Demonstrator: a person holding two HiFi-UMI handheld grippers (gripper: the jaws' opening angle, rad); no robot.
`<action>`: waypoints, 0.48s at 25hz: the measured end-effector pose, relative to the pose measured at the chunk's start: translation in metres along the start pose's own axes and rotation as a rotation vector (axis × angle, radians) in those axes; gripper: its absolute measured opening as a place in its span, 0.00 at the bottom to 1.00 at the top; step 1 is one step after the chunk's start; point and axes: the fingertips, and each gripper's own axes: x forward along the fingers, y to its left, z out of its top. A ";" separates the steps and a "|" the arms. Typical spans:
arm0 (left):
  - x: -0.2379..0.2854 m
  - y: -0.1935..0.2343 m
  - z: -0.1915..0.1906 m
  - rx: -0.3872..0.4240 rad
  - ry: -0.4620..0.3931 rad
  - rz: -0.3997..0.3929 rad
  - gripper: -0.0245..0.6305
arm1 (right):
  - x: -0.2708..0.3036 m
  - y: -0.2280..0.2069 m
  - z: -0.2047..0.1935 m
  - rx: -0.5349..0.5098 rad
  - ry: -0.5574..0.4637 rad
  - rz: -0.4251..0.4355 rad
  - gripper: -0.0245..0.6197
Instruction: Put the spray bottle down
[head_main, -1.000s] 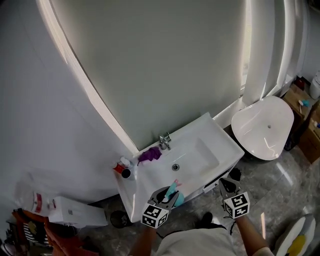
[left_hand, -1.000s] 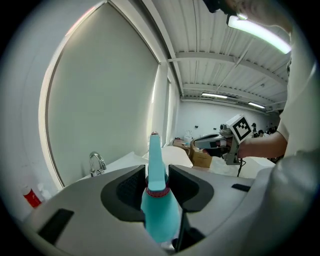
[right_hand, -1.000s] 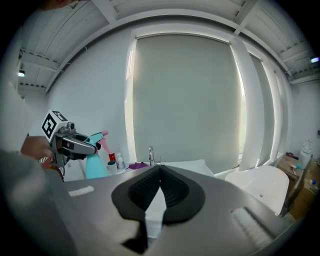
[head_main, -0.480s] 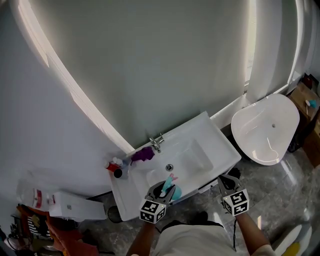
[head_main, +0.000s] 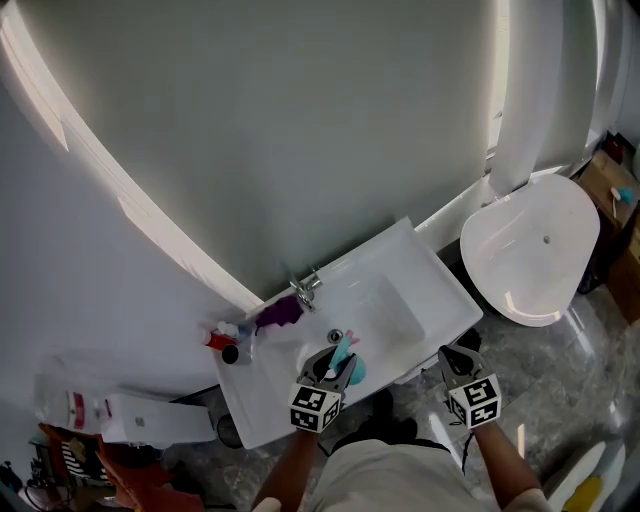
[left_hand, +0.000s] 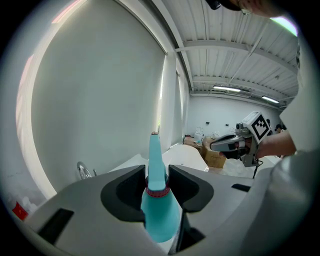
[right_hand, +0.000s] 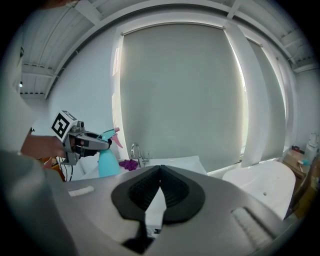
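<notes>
A teal spray bottle (head_main: 347, 366) with a pink trigger is clamped by its neck in my left gripper (head_main: 338, 364), just over the front part of the white sink (head_main: 420, 283). In the left gripper view the bottle (left_hand: 159, 205) stands upright between the two dark pads, with my left gripper (left_hand: 157, 172) shut on it. My right gripper (head_main: 455, 357) hangs off the sink's front right corner with nothing in it. In its own view the right gripper (right_hand: 160, 172) has its pad tips touching, and the bottle (right_hand: 107, 164) shows at the left.
A chrome faucet (head_main: 303, 289) and a purple cloth (head_main: 277, 313) sit at the sink's back edge. Small red and white bottles (head_main: 222, 338) stand at its left corner. A white toilet (head_main: 545, 250) is to the right, and a white box (head_main: 140, 415) lies on the floor at the left.
The left gripper has carried the spray bottle from the sink's front edge further in toward the drain. The right gripper has drifted along with it near the front right corner.
</notes>
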 end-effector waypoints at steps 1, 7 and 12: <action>0.008 0.005 0.000 -0.001 0.001 -0.002 0.26 | 0.005 -0.002 0.001 0.004 0.001 -0.007 0.05; 0.058 0.038 0.003 0.017 0.006 -0.001 0.26 | 0.035 -0.012 0.013 0.027 0.013 -0.045 0.05; 0.107 0.064 0.013 0.030 0.001 0.000 0.26 | 0.064 -0.024 0.024 0.032 0.030 -0.059 0.05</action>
